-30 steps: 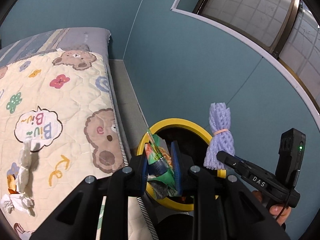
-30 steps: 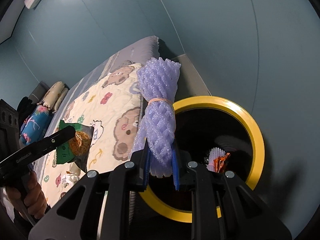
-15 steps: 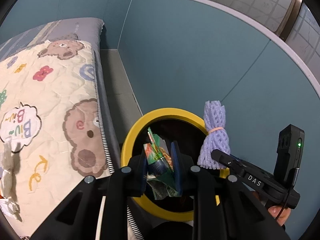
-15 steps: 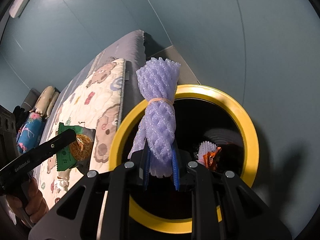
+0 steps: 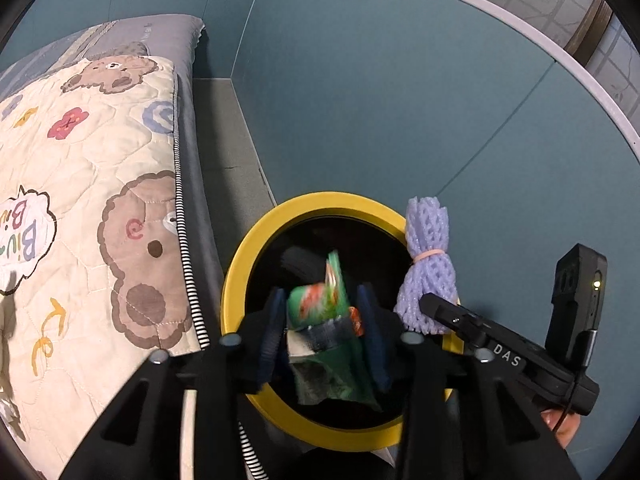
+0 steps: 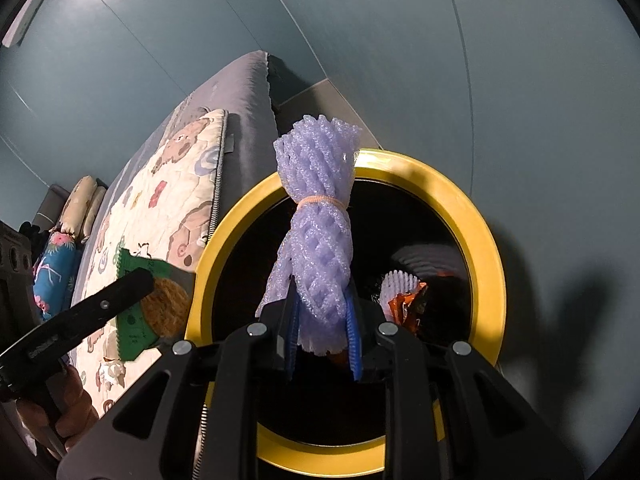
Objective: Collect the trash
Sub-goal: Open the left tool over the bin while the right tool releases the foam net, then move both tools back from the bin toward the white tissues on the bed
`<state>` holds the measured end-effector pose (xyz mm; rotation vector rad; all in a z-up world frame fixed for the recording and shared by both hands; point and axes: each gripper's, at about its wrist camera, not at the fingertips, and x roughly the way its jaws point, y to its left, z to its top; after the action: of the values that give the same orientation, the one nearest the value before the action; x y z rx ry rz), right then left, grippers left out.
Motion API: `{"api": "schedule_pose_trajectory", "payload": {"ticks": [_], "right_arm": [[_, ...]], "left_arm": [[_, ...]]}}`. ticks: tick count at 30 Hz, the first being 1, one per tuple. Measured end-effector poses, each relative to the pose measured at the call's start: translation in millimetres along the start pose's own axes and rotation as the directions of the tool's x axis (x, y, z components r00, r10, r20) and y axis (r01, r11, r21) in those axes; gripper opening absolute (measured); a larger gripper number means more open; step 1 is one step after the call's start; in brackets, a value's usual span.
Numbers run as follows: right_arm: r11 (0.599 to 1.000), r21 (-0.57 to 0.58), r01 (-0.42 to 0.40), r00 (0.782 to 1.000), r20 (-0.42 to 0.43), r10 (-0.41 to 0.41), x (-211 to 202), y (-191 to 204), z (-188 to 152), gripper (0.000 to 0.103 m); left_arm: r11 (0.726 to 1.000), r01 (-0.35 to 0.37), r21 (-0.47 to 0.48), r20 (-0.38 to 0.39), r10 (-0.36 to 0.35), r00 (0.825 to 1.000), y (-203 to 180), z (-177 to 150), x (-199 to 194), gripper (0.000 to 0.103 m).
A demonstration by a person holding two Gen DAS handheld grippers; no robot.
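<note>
The left gripper had just been opening, the green wrapper loose between its jaws over the yellow-rimmed bin. The right gripper pinched the purple foam net above that bin.

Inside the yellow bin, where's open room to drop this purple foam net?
Bare: the bin looks dark and free left and centre in the right wrist view, below the purple foam net. Crowded: the right side holds a white foam piece and orange wrapper; bedside, the left gripper, jaws just opening, has the green wrapper loose between them.
</note>
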<state>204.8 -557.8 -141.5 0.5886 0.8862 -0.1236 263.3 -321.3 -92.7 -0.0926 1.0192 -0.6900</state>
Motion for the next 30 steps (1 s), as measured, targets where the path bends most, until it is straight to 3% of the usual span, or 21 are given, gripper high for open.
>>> {"api": "schedule_pose_trajectory", "payload": {"ticks": [3,6,10,22,30], "right_arm": [[1.0,0.006,0.015,1.0,0.005,-0.015,-3.0,-1.9,-0.8,0.023],[1.0,0.019,0.022,1.0,0.004,-0.022,-2.9,-2.5,-0.5,0.032],[0.999,0.025,0.028,1.0,0.002,-0.028,-3.7,-3.0,-0.2,0.036],[1.0,0.026,-0.009,1.0,-0.009,0.009,-10.8,6.3,-8.9,0.064],[1.0,-0.012,-0.016,1.0,0.002,0.016,-18.8,34.2,-13.6,0.07]], "left_arm": [[1.0,-0.004,-0.009,0.013,0.004,1.0,1.1,-0.6,-4.3,0.054],[1.0,-0.003,-0.025,0.019,0.003,1.0,4.3,-1.2,-7.4,0.06],[0.999,-0.003,-0.042,0.031,0.004,1.0,9.5,-2.5,-13.7,0.065],[0.998,-0.038,-0.055,0.111,0.044,0.993,31.4,-17.5,-51.7,0.082],[0.996,-0.075,-0.057,0.137,0.082,0.987,57.8,-33.8,-79.5,0.087]]}}
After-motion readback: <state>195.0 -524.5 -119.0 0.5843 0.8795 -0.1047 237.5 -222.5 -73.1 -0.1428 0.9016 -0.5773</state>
